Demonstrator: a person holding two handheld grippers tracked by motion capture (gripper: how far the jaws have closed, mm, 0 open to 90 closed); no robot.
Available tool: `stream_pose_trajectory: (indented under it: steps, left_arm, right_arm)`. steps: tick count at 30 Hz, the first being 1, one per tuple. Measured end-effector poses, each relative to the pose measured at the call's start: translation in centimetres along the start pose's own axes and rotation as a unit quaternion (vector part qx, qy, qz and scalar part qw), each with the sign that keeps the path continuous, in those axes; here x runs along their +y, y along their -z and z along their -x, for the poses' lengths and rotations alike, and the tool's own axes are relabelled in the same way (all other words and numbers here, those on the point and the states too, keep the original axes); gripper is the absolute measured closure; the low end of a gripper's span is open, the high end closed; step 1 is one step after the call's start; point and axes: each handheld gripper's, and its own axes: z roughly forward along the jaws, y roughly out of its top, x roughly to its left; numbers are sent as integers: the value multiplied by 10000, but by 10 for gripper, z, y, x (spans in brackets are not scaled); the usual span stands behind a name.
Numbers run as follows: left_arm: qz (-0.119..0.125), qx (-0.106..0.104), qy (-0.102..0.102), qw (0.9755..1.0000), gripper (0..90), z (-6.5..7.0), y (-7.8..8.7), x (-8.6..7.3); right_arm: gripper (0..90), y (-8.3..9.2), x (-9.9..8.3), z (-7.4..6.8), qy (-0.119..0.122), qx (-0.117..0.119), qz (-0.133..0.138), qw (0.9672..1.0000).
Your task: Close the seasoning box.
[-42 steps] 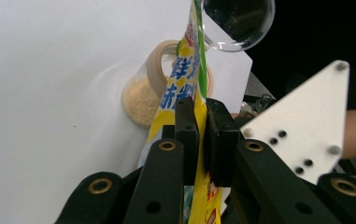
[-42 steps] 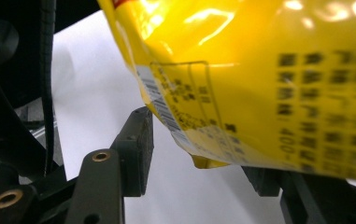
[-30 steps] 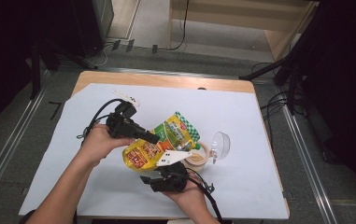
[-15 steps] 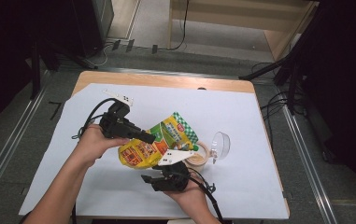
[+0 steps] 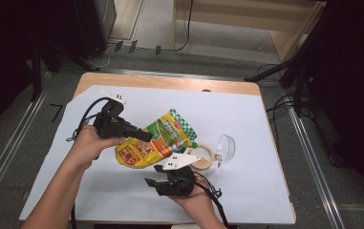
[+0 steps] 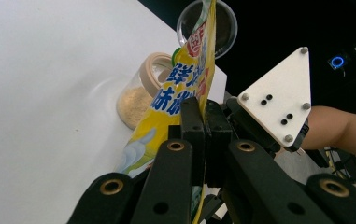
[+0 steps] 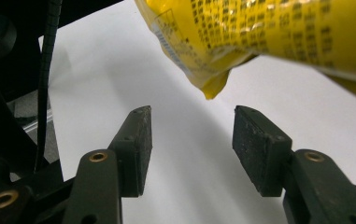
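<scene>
Since the earlier frame, the left gripper (image 5: pixel 144 136) has carried the pouch (image 5: pixel 155 143) slightly toward the worktop's (image 5: pixel 246 191) left edge. Its jaws are clenched on the pouch, held above the worktop's middle. The right gripper (image 7: pixel 192 140), near the front edge, has its jaws released beneath the pouch's corner. A jar (image 5: pixel 202 158) stands just right of the pouch, with a lid (image 5: pixel 225 149) beside it.

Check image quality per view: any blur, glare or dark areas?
High view: white sheet evenly lit, surroundings near black, slightly soft. Left gripper view: pouch print readable, jar fairly sharp, background black. Right gripper view: pouch close and blurred, sheen on the foil; jaws sharp.
</scene>
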Motion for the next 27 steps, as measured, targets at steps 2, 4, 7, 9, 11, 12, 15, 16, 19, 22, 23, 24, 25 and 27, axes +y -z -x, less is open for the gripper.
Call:
stream_pose_trajectory:
  steps: [2,4,7,9,11,12,15,16,19,22,23,24,25,27]
  left_arm:
    - [89,3,15,10000,900,-1,4,-1]
    - [170,29,2,9999,900,-3,9,-1]
    - [318,50,-28,9995,900,-8,14,-2]
    - [416,79,-16,9991,900,-12,15,-1]
    - [443,118,0,9989,900,-18,16,0]
    - [466,141,11,9988,900,-20,16,1]
    - [500,198,16,9986,900,-30,15,4]
    - [542,198,20,9983,900,-34,14,4]
    - [648,250,86,9975,900,-47,10,6]
    - [690,392,61,9968,900,-58,5,7]
    - [702,464,29,9965,900,-61,4,8]
    - [703,540,-19,9961,900,-63,3,10]
    - [751,584,-55,9954,900,-65,2,10]
    - [862,638,-112,9942,900,-68,1,11]
  right_arm:
    - [489,1,0,0,-2,14,27,10000]
    - [489,2,1,1,-5,19,44,10000]
    - [489,4,2,0,3,14,55,10000]
    - [489,4,1,-1,-19,19,49,10000]
    - [489,5,1,-1,-17,11,52,10000]
    - [489,5,1,-1,3,-2,47,10000]
    - [489,7,0,1,-69,-27,73,9999]
    - [489,7,0,1,-58,-40,95,9999]
    - [489,10,-1,2,-83,-85,113,9999]
    - [489,12,-2,2,-107,-110,124,9998]
    - [489,12,-3,2,-102,-108,124,9998]
    - [489,12,-3,2,-103,-110,122,9998]
    - [489,12,-3,2,-108,-119,118,9998]
    - [489,13,-4,2,-149,-125,121,9997]
